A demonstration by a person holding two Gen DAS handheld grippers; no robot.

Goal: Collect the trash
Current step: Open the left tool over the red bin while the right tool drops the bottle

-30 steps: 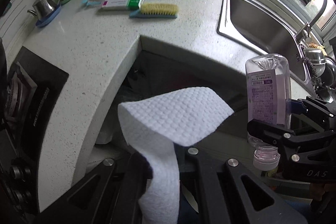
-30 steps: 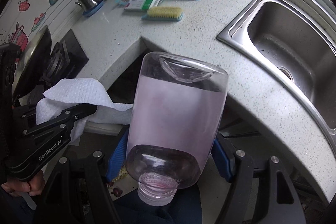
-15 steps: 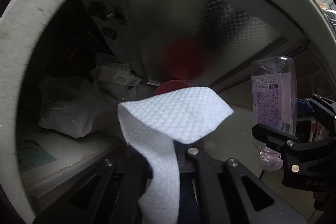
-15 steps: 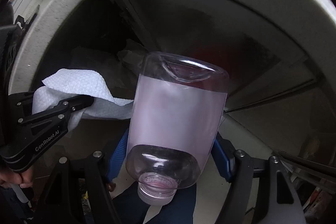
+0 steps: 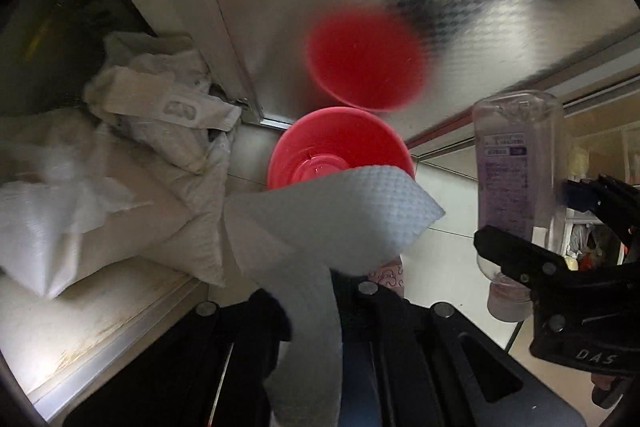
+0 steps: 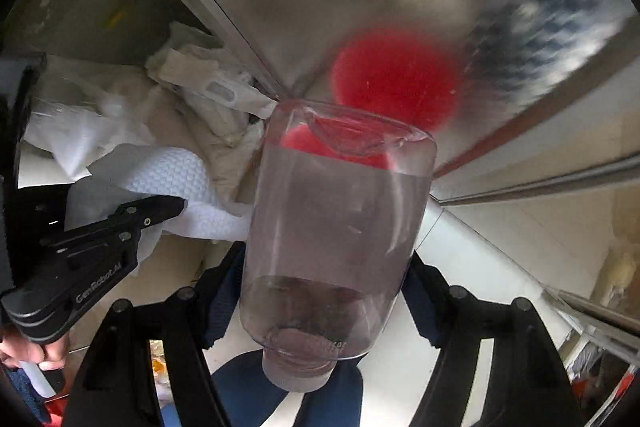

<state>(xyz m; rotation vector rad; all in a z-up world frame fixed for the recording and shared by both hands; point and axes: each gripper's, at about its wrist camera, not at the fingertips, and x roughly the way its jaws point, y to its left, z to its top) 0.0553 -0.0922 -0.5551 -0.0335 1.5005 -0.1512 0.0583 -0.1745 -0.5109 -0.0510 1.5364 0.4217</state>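
Above a red bin (image 5: 340, 151), left gripper (image 5: 316, 291) pinches dimpled tissue (image 5: 340, 215); right gripper (image 6: 332, 275) clamps seemingly empty bottle (image 6: 336, 227).

Red bin (image 5: 340, 151) half hidden behind paper towel (image 5: 332, 215); its blurred reflection on the metal panel (image 5: 280, 7).

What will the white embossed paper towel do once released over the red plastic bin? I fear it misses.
The white embossed paper towel droops and folds from the shut left gripper, so it is probably floppy and light. It may flutter rather than drop straight. The red plastic bin lies just beyond it.
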